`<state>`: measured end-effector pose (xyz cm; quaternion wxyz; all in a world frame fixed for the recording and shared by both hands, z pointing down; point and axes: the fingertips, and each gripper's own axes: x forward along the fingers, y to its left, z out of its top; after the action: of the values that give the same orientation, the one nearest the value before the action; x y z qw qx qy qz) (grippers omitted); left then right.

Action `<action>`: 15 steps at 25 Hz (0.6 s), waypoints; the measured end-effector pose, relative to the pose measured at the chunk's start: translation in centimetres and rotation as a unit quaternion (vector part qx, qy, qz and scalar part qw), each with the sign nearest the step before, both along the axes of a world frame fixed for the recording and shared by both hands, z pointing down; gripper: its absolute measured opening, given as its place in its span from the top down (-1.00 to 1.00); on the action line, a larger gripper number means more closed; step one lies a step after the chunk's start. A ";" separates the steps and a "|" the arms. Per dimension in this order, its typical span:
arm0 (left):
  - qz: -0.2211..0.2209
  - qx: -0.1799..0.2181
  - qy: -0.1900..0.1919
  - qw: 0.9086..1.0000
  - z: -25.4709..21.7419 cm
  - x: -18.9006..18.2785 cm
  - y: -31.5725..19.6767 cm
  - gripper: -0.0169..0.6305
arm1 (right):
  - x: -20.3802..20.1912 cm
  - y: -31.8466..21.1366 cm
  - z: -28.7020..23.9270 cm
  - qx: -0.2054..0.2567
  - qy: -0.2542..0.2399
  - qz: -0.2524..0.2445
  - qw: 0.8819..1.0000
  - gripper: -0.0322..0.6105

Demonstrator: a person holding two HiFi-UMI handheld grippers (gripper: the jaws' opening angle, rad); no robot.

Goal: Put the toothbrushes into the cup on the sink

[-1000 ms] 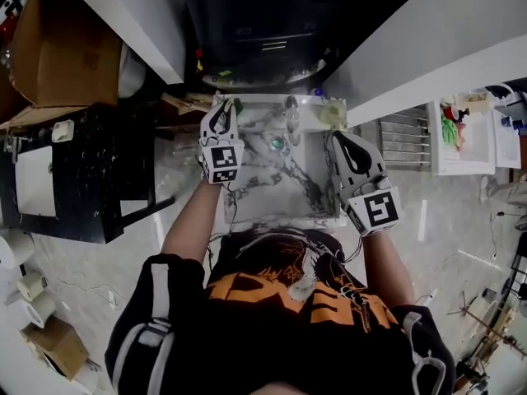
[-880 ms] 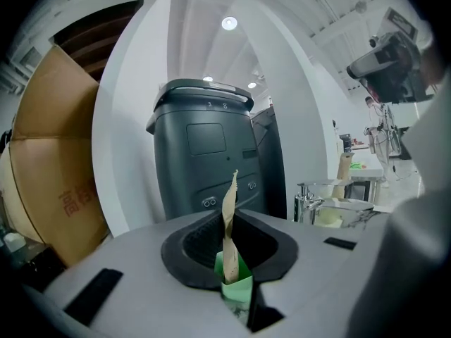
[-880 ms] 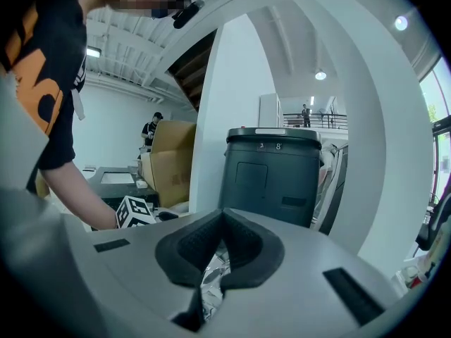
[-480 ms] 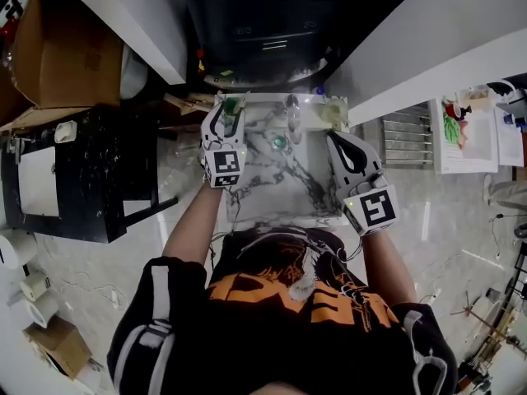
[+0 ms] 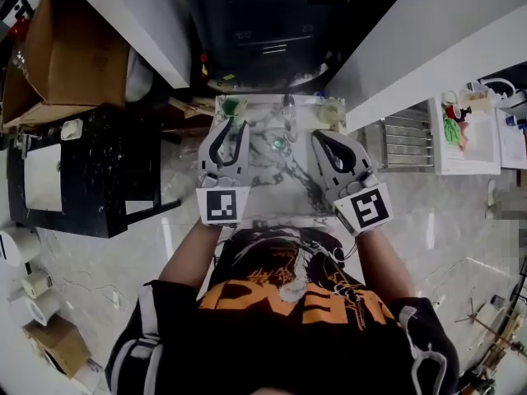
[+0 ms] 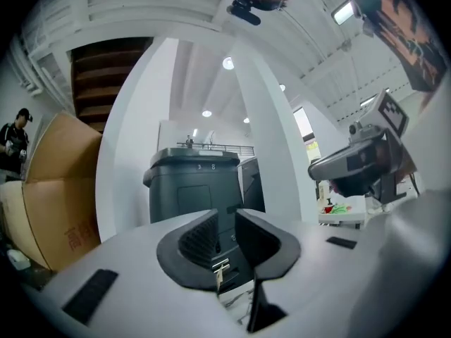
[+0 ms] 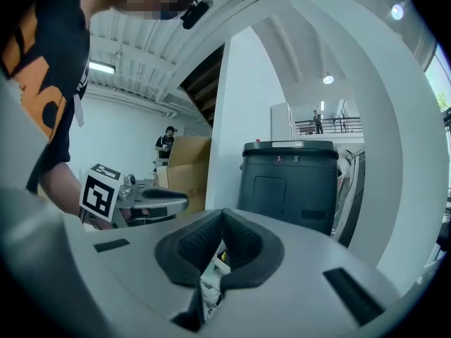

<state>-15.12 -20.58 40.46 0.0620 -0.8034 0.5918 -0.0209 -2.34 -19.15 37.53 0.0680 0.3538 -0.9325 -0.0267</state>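
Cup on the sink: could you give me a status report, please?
Left gripper empty, jaws closing, just short of cup. Right gripper shut, empty. Something green in cup, too small to name. Nothing in the way.

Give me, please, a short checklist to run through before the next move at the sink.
1. The left gripper is empty: ok; jaws closing, nothing between them.
2. The right gripper is empty: ok; shut on nothing.
3. The cup at the sink corner holds something green: ok.
4. The left gripper is clear of the cup: cannot tell; its tips show just short of it in the head view.
5. No toothbrushes left to pick up: cannot tell.
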 end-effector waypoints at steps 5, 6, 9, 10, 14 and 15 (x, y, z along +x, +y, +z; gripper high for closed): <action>0.041 0.009 -0.053 0.998 -4.1 4.0 2.6 0.78 | 1.1 1.7 -0.4 -0.010 -0.005 -0.007 1.000 0.86; 0.042 0.005 -0.016 0.999 -4.8 4.8 3.1 0.79 | 1.2 2.1 -1.1 -0.002 -0.020 -0.009 1.000 0.86; 0.062 -0.015 0.029 0.998 -6.0 7.1 4.9 0.82 | 1.7 3.4 -3.0 0.011 -0.054 -0.014 0.998 0.86; 0.069 -0.021 0.033 0.997 -6.3 7.8 5.5 0.83 | 2.0 4.0 -3.4 0.011 -0.061 -0.016 0.998 0.86; 0.081 -0.035 0.037 0.995 -7.1 9.4 7.8 0.85 | 2.6 6.0 -5.0 0.019 -0.083 -0.031 0.996 0.86; 0.081 -0.038 0.036 0.995 -7.3 9.6 8.2 0.86 | 2.8 6.3 -5.3 0.021 -0.087 -0.032 0.995 0.86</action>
<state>-5.48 -12.36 33.18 0.0117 -0.8509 0.5251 -0.0089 0.48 -12.88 32.24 -0.0219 0.3257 -0.9451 -0.0180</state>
